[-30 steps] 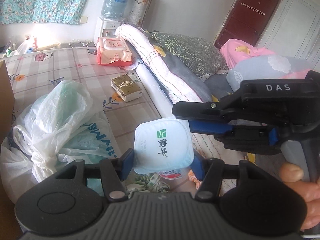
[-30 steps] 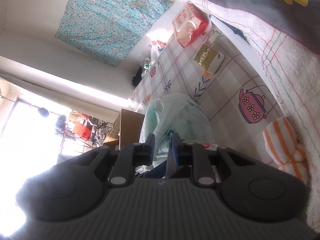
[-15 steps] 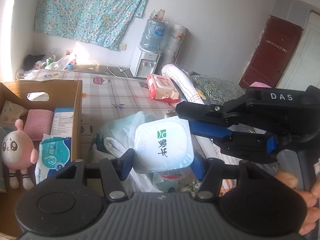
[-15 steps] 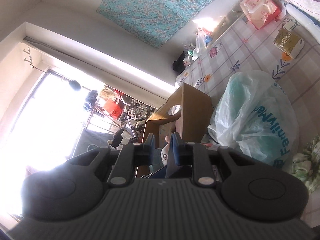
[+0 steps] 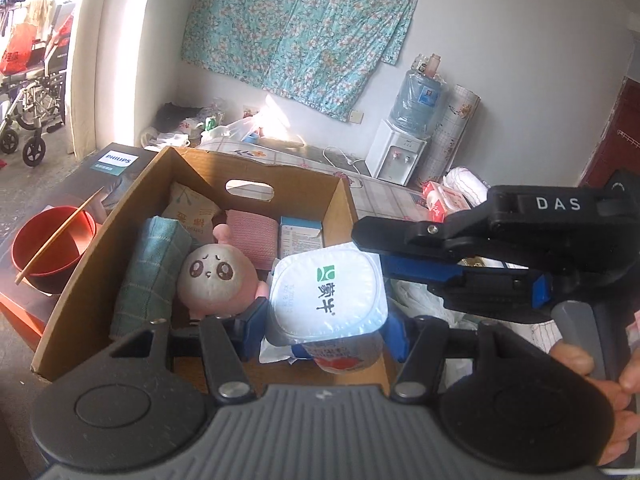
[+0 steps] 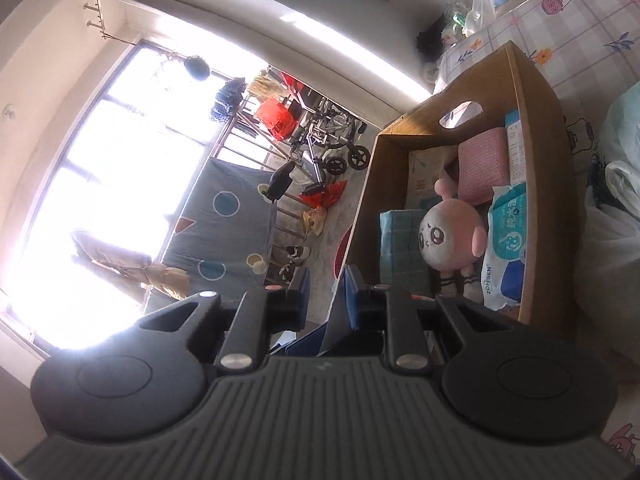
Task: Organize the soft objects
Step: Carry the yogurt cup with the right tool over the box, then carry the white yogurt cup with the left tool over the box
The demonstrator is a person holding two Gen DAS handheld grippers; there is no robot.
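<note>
Left gripper (image 5: pixel 324 330) grasps a yogurt cup (image 5: pixel 329 298) over the cardboard box (image 5: pixel 336 208); right gripper (image 6: pixel 326 288) seems clenched, nearly closed

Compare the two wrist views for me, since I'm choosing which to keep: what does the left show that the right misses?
Only the left wrist view shows the yogurt cup held in the left gripper, the right gripper beside it, the red bowl and the water dispenser.

Only the right wrist view shows the window.

Both show the cardboard box and the pink plush toy.
</note>
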